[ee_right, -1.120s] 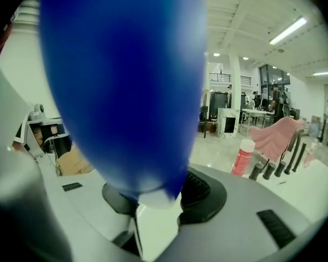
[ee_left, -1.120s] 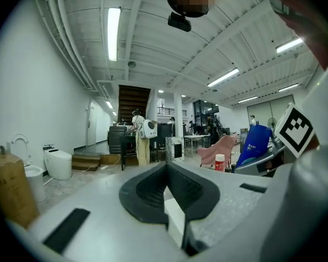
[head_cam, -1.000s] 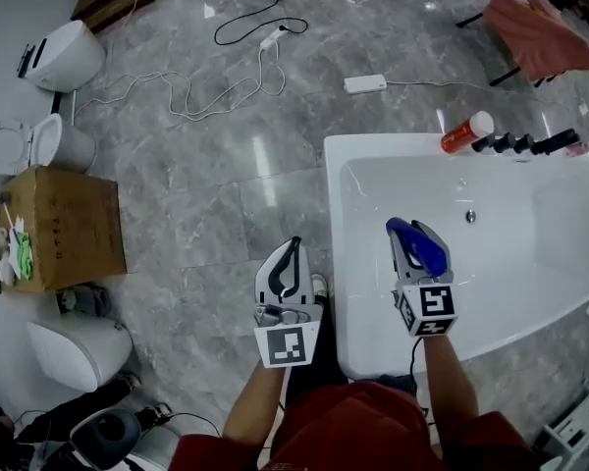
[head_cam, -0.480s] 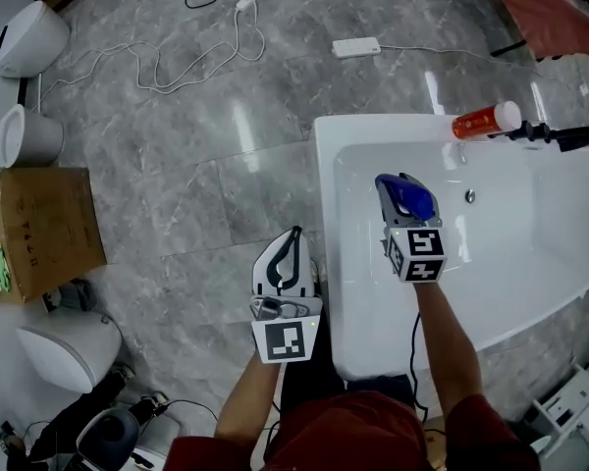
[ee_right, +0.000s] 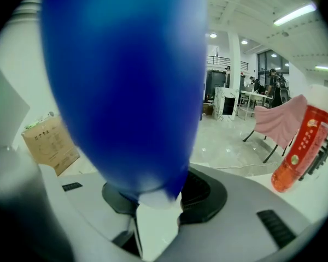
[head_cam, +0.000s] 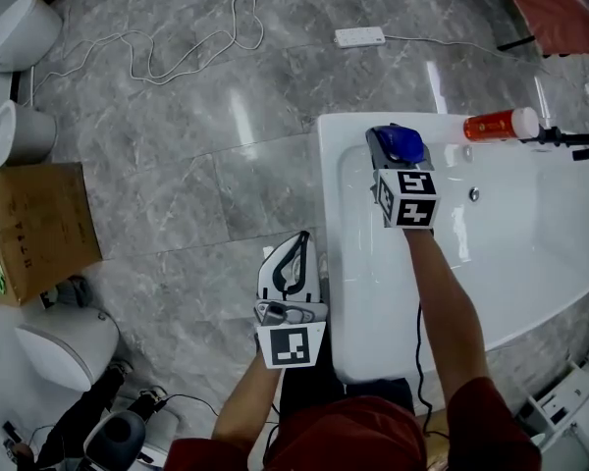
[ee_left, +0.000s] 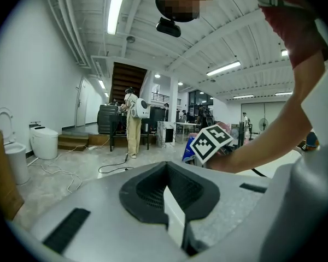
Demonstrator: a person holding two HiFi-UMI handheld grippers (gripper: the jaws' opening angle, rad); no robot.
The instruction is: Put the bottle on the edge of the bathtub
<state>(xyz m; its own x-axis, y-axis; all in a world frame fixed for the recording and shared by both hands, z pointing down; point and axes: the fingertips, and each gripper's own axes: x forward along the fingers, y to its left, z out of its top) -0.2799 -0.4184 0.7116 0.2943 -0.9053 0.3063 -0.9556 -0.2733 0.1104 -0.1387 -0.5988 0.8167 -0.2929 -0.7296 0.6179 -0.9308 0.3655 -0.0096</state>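
If gripped, one blue bottle (head_cam: 404,143); one orange bottle (head_cam: 499,125)

Marble floor (head_cam: 177,184) under bathtub (head_cam: 326,263), box (head_cam: 34,224), cables (head_cam: 167,62)

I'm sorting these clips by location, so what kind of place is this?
Likely a bathroom-fixture showroom, not a home: a freestanding white bathtub, loose toilets on the marble floor, and long ceiling strip lights over an open hall.

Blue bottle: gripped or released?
Gripped: the right gripper is shut on the blue bottle, by the bathtub far rim; whether it touches the rim, cannot tell.
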